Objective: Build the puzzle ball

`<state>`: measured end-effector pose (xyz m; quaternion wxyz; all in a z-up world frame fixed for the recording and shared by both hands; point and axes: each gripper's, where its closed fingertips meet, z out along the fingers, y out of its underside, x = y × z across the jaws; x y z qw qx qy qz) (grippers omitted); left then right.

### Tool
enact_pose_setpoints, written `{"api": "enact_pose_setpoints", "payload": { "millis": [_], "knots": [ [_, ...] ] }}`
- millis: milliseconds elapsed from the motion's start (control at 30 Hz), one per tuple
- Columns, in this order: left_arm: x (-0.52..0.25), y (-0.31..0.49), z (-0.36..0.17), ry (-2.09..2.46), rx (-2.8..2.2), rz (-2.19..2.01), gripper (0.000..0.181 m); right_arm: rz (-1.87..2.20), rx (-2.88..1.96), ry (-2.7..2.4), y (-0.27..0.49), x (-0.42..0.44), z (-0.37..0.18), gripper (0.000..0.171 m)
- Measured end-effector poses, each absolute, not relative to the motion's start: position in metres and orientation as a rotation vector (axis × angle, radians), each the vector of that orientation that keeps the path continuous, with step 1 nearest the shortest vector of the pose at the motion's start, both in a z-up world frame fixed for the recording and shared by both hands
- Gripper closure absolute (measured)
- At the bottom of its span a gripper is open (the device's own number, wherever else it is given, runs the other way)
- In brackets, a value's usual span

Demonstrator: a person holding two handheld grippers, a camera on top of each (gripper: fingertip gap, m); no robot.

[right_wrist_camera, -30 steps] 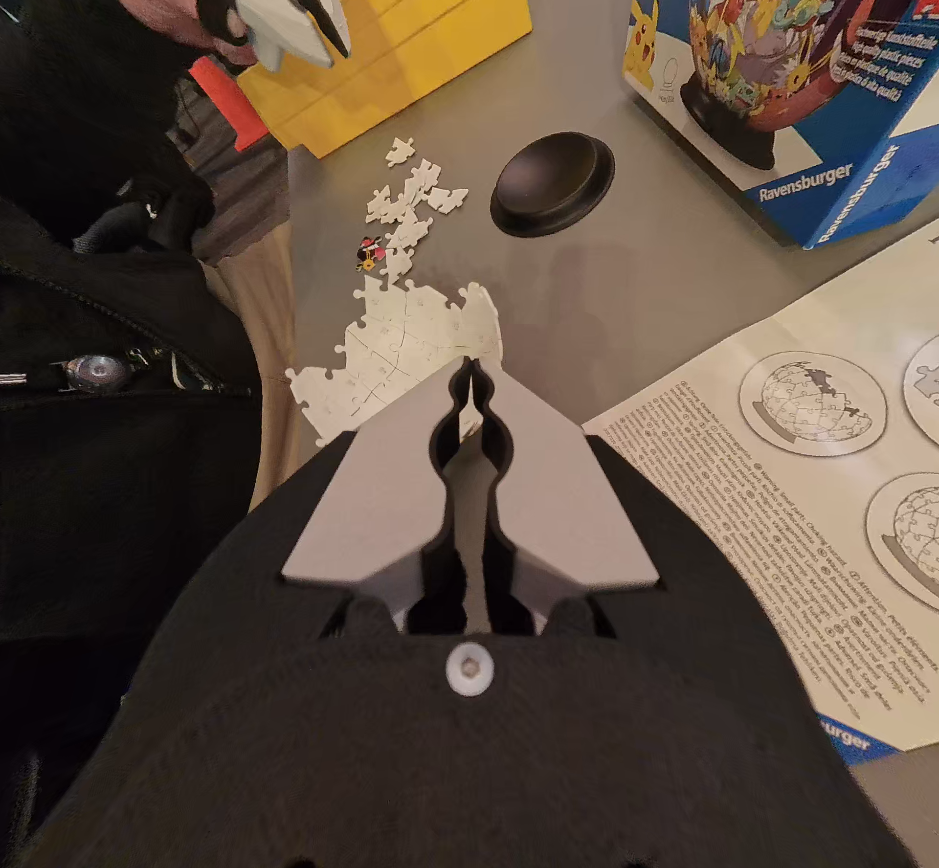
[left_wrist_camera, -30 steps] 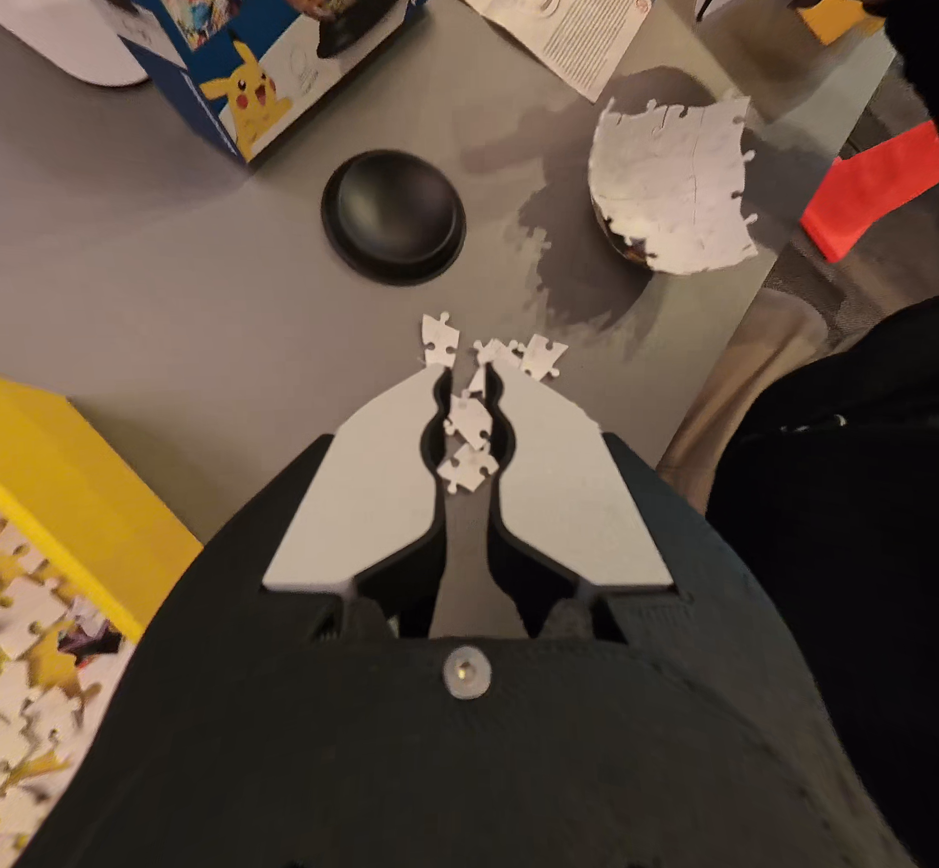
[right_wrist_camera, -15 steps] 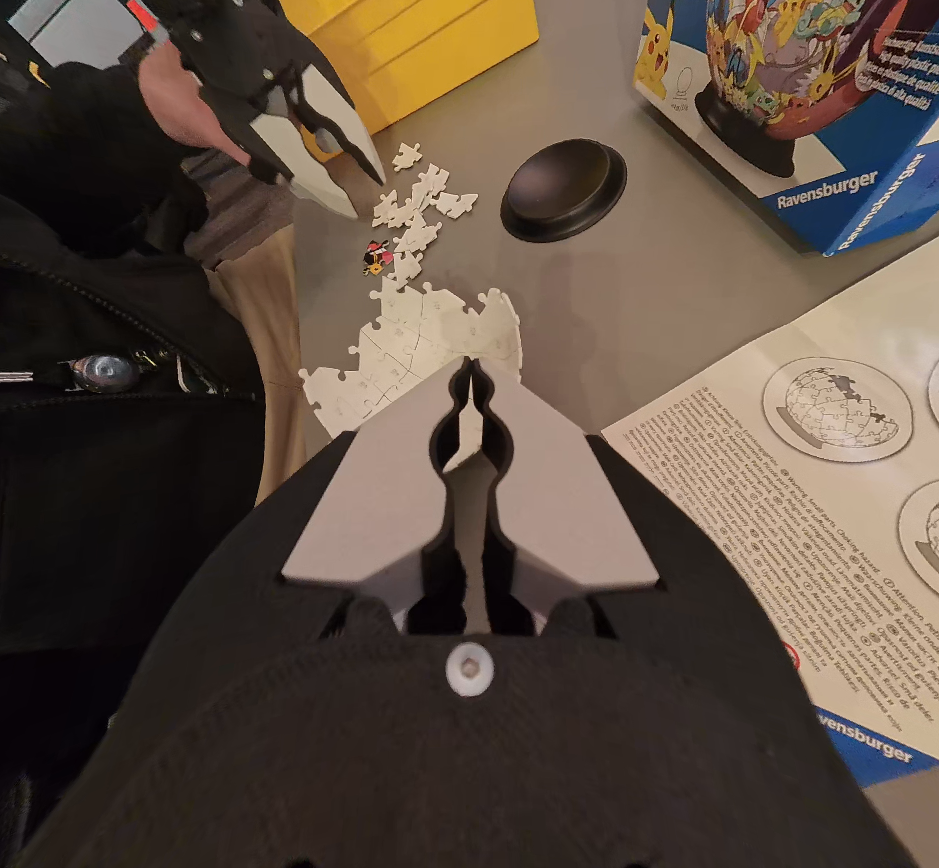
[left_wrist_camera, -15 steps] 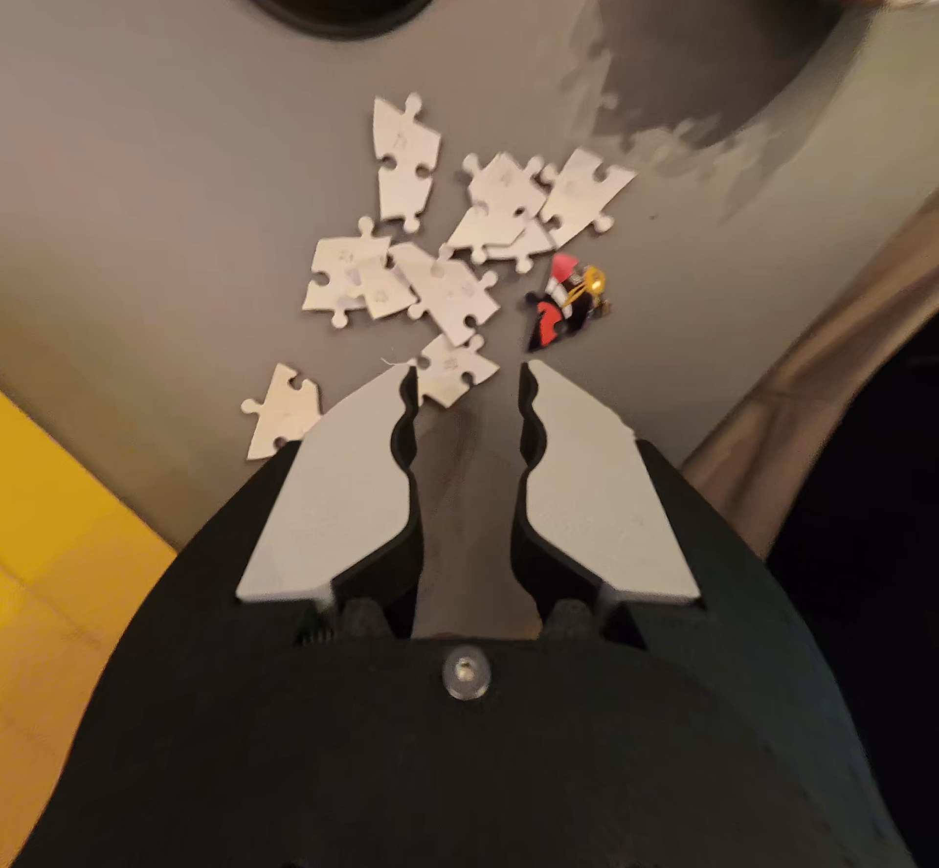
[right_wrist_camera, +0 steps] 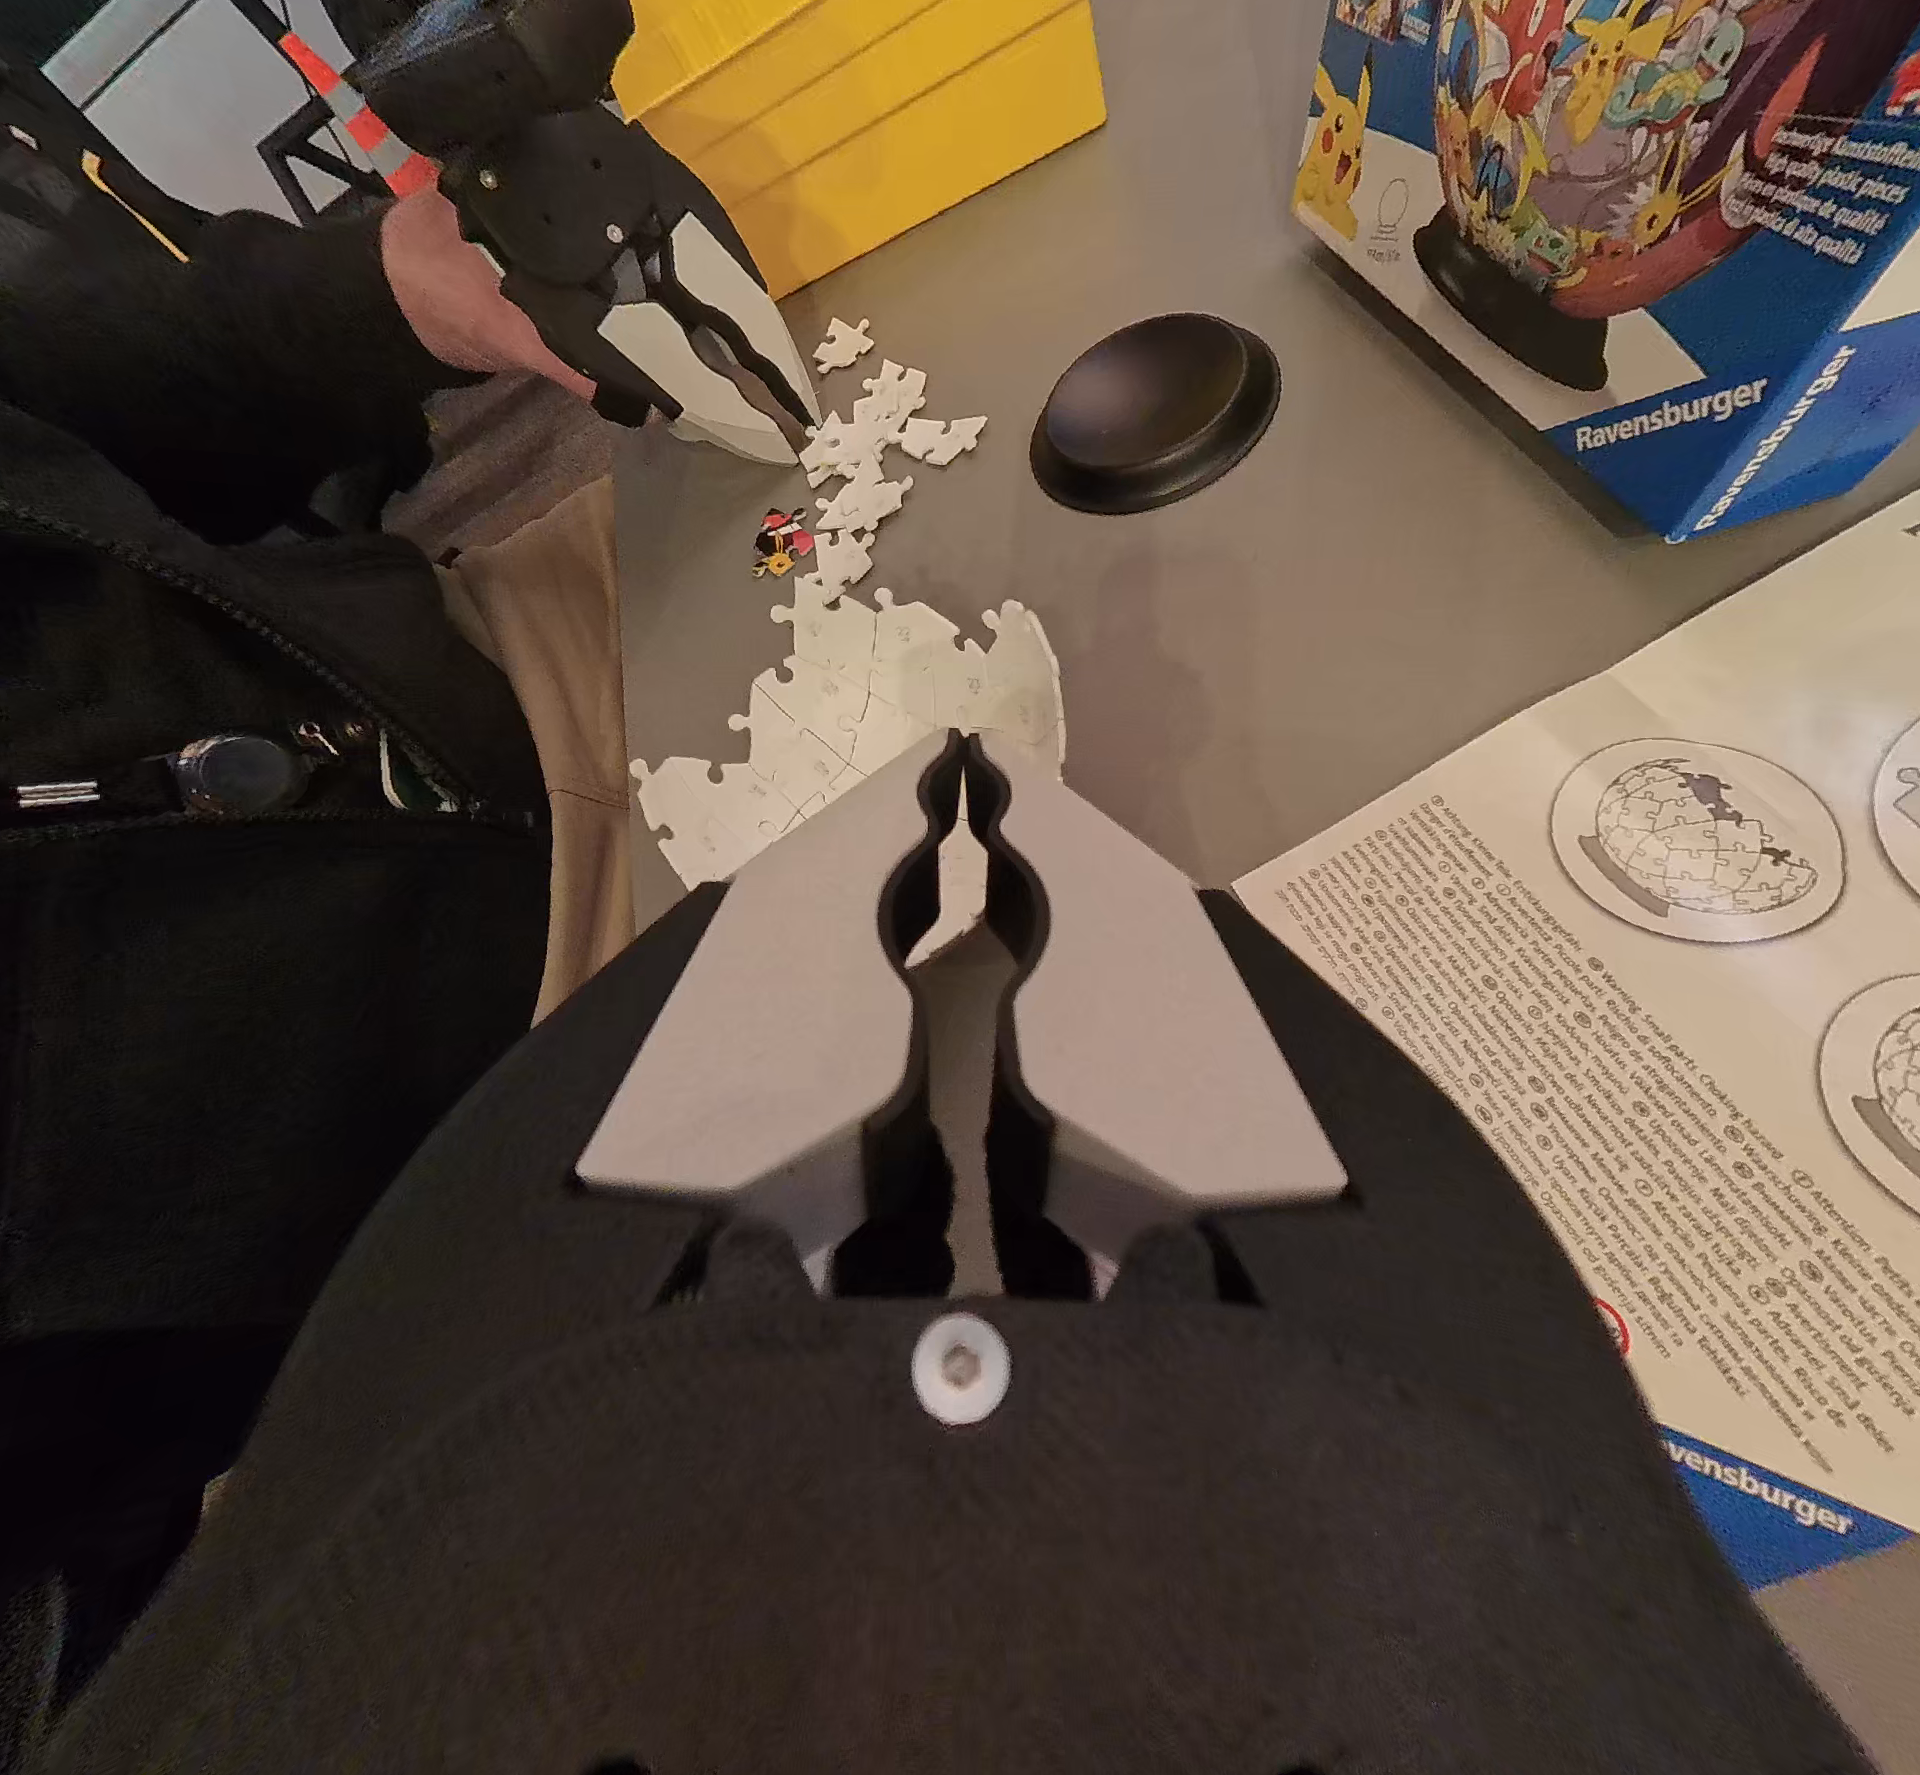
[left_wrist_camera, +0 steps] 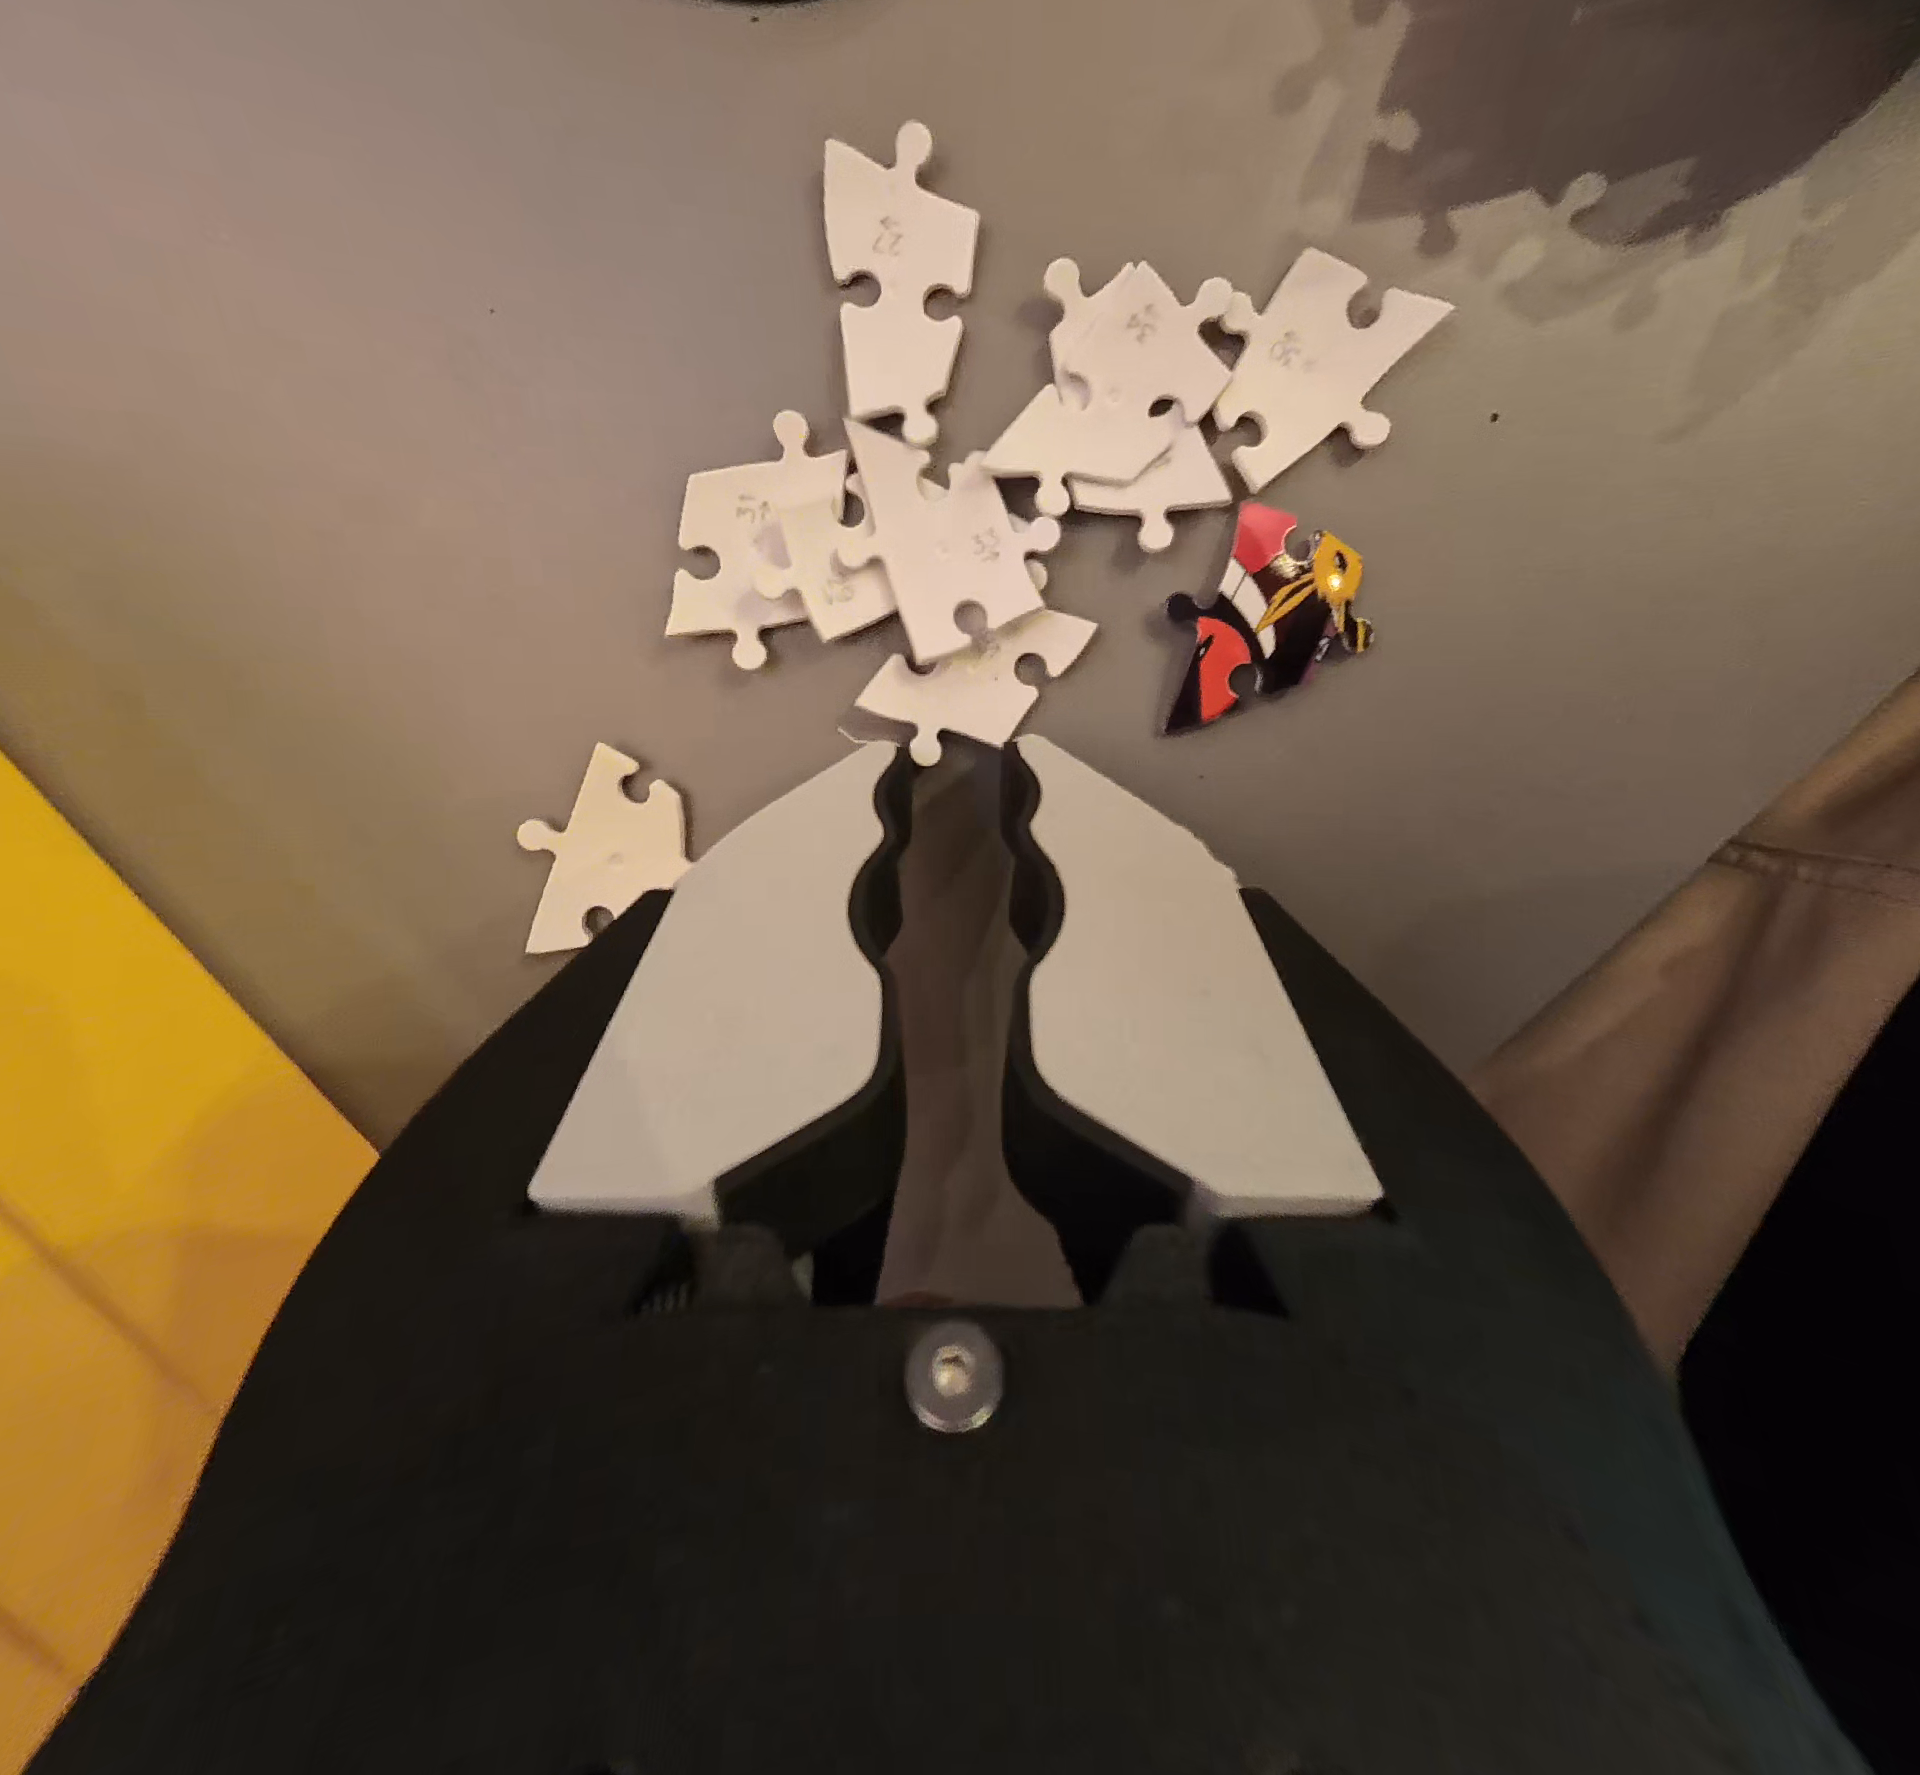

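I see a grey table (right_wrist_camera: 1351, 686) from two cameras on the grippers I work. Along its far edge stands a yellow bin (right_wrist_camera: 883, 32), and to the right a blue puzzle box (right_wrist_camera: 1662, 167) with cartoon artwork. An instruction sheet (right_wrist_camera: 1610, 998) lies at the right edge, printed with ball diagrams. Near the middle sits a round black stand (right_wrist_camera: 1153, 416).

The part-built ball (right_wrist_camera: 883, 697), a curved shell of joined pieces with its plain white side towards me, is at the table's near edge, just in front of my right gripper (right_wrist_camera: 961, 738). That gripper's tips are pinched together on the shell's edge, with a bit of the white shell showing in the gap behind the tips.

Beyond the shell is a loose pile of white pieces (left_wrist_camera: 935, 530), some overlapping. One white piece (left_wrist_camera: 603, 852) lies apart, near the bin. One coloured piece (left_wrist_camera: 1268, 613), red, black and yellow, lies face up just beside the pile.

My left gripper (left_wrist_camera: 956, 754) points down at the pile with a narrow gap between its fingers, holding nothing. Its tips reach the nearest piece (left_wrist_camera: 977, 676); I cannot tell whether they touch it.
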<state>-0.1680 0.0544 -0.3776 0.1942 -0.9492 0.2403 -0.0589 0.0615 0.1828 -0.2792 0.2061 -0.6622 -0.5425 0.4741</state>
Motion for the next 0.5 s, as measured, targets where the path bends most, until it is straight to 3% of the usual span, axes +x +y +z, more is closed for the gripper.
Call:
{"api": "enact_pose_setpoints", "payload": {
  "millis": [33,167,200,500],
  "knots": [
    [-0.168,0.055,-0.378,0.674,-2.654,-0.157,0.165,1.319,-1.841,-1.512,0.183,0.062,-0.278,0.171],
    [-0.167,0.055,-0.376,0.657,-2.622,-0.145,0.167,1.312,-1.827,-1.52,0.181,0.061,-0.273,0.171],
    [-0.166,0.055,-0.374,0.656,-2.608,-0.144,0.177,1.312,-1.82,-1.523,0.18,0.061,-0.272,0.171],
    [-0.168,0.056,-0.363,0.664,-2.538,-0.084,0.177,1.287,-1.773,-1.588,0.167,0.05,-0.255,0.171]
  ]
}}
